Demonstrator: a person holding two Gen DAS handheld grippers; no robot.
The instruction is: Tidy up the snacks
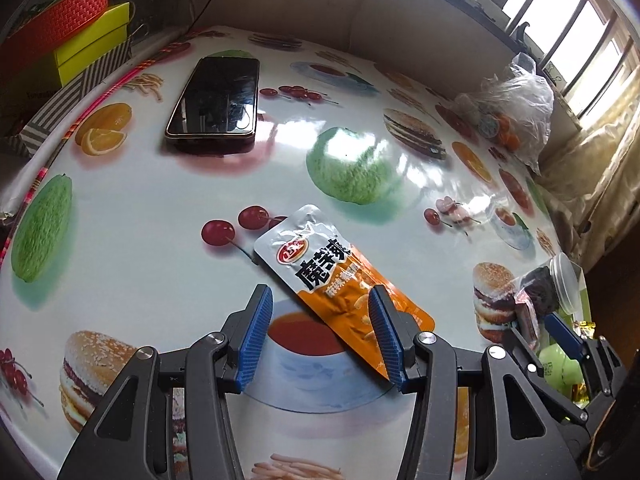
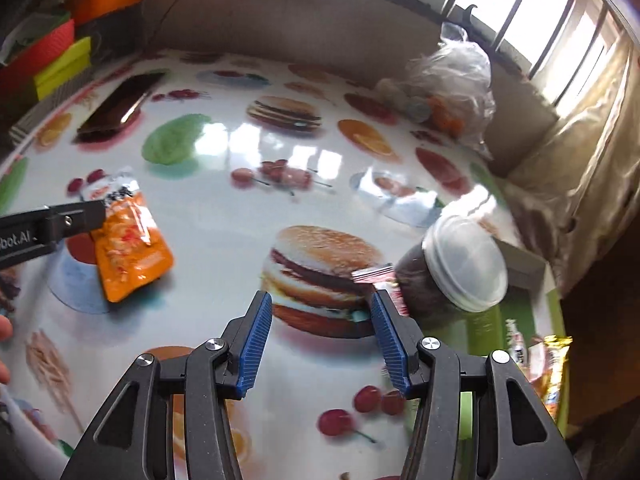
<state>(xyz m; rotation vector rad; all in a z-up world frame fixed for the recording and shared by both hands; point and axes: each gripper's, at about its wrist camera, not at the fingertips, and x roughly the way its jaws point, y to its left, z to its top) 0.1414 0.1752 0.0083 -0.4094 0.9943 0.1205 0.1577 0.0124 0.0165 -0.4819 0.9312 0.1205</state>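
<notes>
An orange and silver snack pouch (image 1: 320, 268) lies flat on the printed table; it also shows in the right wrist view (image 2: 128, 240). My left gripper (image 1: 320, 304) is open, its jaws to either side of the pouch's lower end, close above it. My right gripper (image 2: 322, 308) is open and empty over the table, beside a small pink-red wrapped snack (image 2: 380, 276) that lies against a clear jar (image 2: 452, 272) with a white lid and dark contents. In the left wrist view the right gripper (image 1: 552, 324) stands by that jar (image 1: 556, 284).
A black phone (image 1: 216, 100) lies at the back left. A clear plastic bag (image 1: 516, 104) of items sits at the back right. A green box (image 2: 520, 320) with wrapped snacks is past the table's right edge. Coloured boxes (image 1: 80, 40) are stacked at the far left.
</notes>
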